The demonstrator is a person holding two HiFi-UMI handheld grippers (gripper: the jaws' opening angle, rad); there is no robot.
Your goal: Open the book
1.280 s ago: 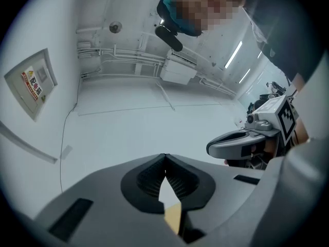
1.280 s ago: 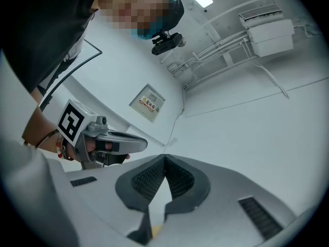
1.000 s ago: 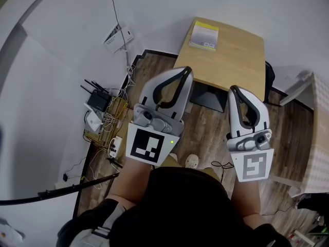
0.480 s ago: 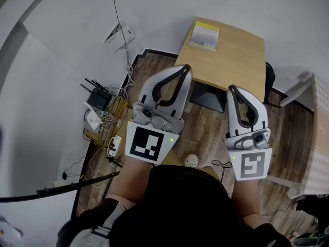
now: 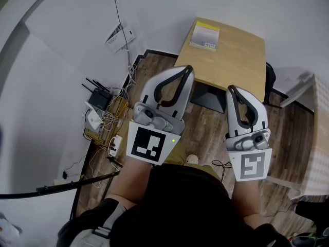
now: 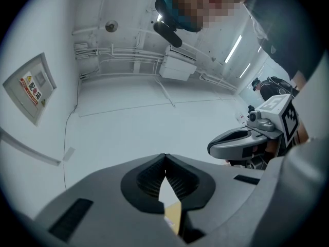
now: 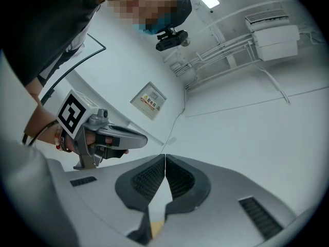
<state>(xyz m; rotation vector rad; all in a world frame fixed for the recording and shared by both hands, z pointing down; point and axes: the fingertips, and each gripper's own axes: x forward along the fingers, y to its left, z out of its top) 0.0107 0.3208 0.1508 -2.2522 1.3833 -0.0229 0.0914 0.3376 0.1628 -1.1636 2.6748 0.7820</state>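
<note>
**Both grippers closed and empty, book lying shut on the far table**

A white wall (image 5: 61, 45) fills the left and top of the head view, and a wood-plank floor (image 5: 205, 133) runs beneath the person. A light wooden table (image 5: 236, 60) stands ahead, on the far side of both grippers.

The person, in a dark top (image 5: 190, 205), holds the two grippers up side by side in front of the body, well short of the table. The left gripper (image 5: 188, 70) has its jaws together: in the left gripper view the ribbed pads meet at their tips with nothing between them. The right gripper (image 5: 231, 88) is likewise closed, its pads pressed tip to tip in the right gripper view and holding nothing. Each carries its marker cube at the rear, the left cube (image 5: 151, 144) and the right cube (image 5: 253, 164).

The book (image 5: 204, 36), with a yellow and white cover, lies flat and closed near the table's far left corner, well apart from both grippers.

By the wall on the left, a black router (image 5: 98, 101) sits among a tangle of cables (image 5: 117, 112).
</note>
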